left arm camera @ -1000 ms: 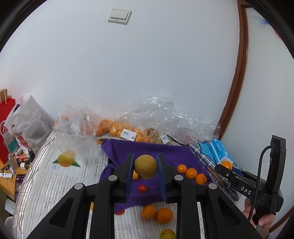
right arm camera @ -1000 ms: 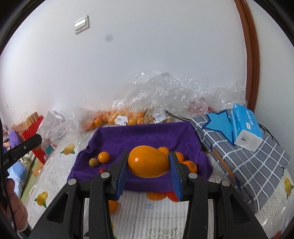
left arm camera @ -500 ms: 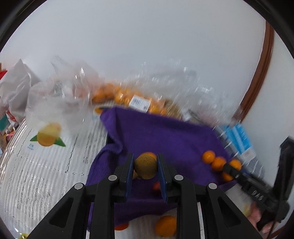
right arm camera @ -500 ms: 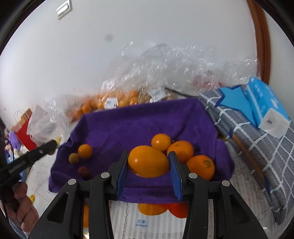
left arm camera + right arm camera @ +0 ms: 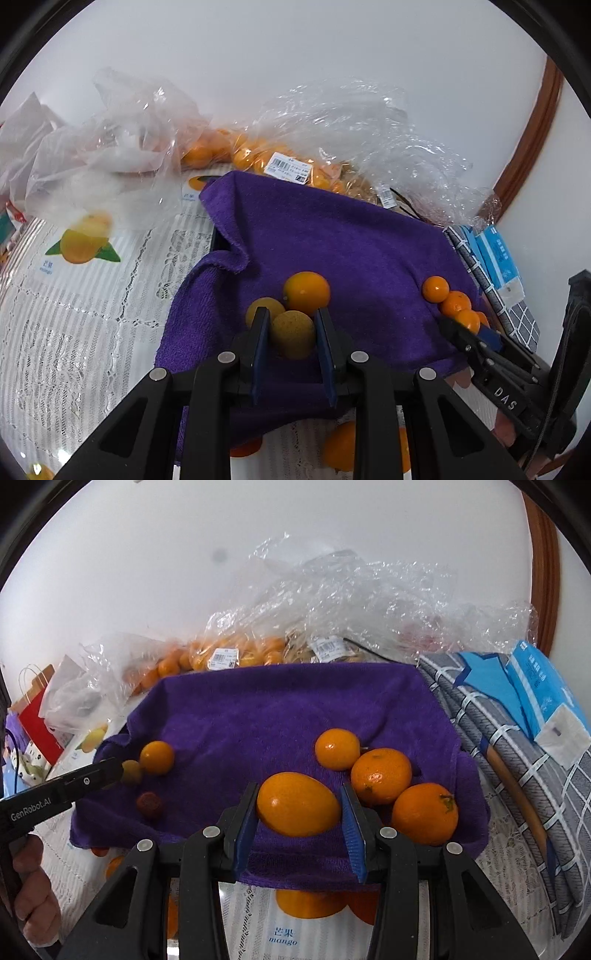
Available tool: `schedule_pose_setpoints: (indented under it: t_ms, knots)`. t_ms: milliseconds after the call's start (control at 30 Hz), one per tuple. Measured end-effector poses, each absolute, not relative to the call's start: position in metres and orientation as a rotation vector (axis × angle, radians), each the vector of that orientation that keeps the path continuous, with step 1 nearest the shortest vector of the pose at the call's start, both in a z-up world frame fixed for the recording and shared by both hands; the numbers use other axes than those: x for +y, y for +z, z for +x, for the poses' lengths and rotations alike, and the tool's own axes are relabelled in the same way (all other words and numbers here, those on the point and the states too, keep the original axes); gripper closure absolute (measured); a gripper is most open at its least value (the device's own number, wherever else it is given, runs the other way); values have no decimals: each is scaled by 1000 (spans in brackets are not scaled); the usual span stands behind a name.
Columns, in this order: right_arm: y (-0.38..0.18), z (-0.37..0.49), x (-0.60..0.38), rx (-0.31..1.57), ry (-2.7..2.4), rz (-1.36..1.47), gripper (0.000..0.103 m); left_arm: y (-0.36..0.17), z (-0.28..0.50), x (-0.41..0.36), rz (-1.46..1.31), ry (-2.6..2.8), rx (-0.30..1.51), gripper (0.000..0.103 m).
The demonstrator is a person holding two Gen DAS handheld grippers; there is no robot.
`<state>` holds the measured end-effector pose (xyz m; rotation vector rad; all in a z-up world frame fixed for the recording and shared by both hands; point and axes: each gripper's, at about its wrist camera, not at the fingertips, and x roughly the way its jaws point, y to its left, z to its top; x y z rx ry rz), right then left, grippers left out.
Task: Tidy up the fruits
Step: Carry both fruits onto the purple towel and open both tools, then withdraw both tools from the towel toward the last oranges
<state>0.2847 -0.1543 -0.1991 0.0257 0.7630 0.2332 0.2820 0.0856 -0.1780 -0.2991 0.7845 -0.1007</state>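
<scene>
My left gripper (image 5: 291, 326) is shut on a small dull-yellow round fruit (image 5: 292, 334), held low over the purple towel (image 5: 332, 236), just in front of a similar yellow fruit (image 5: 263, 308) and a small orange (image 5: 306, 292). My right gripper (image 5: 299, 805) is shut on a large oval orange fruit (image 5: 298, 804) above the towel (image 5: 280, 701), beside three oranges (image 5: 380, 775) at its right. A dark red fruit (image 5: 149, 805) lies on the towel's left part. The left gripper's tip (image 5: 107, 771) shows there too.
Clear plastic bags of oranges (image 5: 258, 155) line the white wall behind the towel. A grey checked cloth (image 5: 517, 768) with blue packets (image 5: 543, 686) lies to the right. More oranges (image 5: 310, 901) rest on the lace tablecloth (image 5: 74, 332) in front of the towel. A person's hand (image 5: 33, 893) holds the left tool.
Both grippers have sunk and moved forward over the purple towel, still carrying their fruits. The towel and its oranges now fill much more of each view.
</scene>
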Motion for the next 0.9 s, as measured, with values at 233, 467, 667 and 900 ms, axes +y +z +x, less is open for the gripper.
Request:
schedule_pose_setpoints:
  t_ms: [233, 467, 667, 900]
  knots:
    - [-204, 279, -146, 769, 233, -12, 50, -181, 285, 86, -294, -90, 800, 79]
    - [-200, 274, -148, 759, 232, -16, 39, -175, 283, 92, -306, -121, 774, 71]
    - [-188, 251, -150, 728, 230, 6, 39, -163, 276, 108, -380, -141, 711, 69]
    - [-172, 202, -139, 750, 264, 54, 39, -148, 256, 118, -348, -121, 620, 62]
